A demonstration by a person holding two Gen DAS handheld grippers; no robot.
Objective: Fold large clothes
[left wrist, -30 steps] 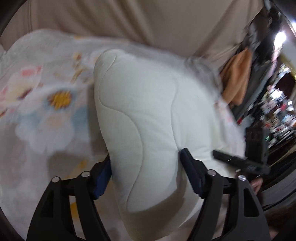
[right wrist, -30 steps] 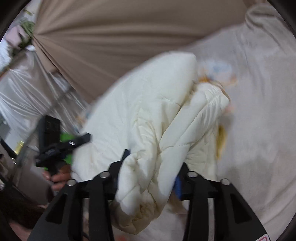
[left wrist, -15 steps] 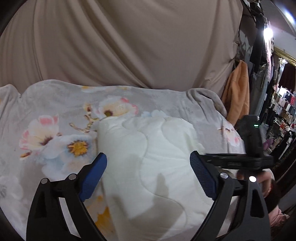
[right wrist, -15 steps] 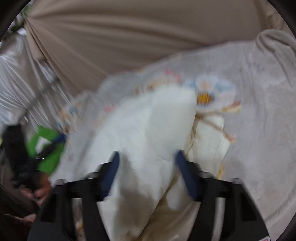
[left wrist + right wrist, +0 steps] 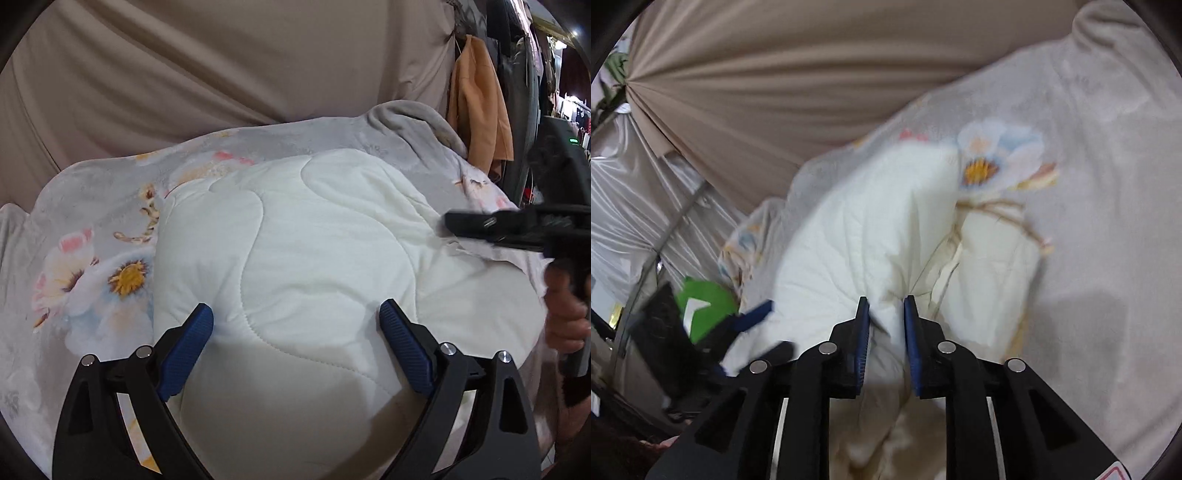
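Pinching a fold of the white quilt (image 5: 857, 236), the right gripper (image 5: 885, 306) clamps tight; the left gripper (image 5: 295, 319) hovers spread wide above the floral blanket (image 5: 92, 266).

Bulky quilt (image 5: 314, 258) between spread fingers (image 5: 188, 343).

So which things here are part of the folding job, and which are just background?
Job:
white quilted garment
left gripper, open above it
right gripper, shut on it

Background:
floral blanket underneath
beige curtain
orange garment hanging
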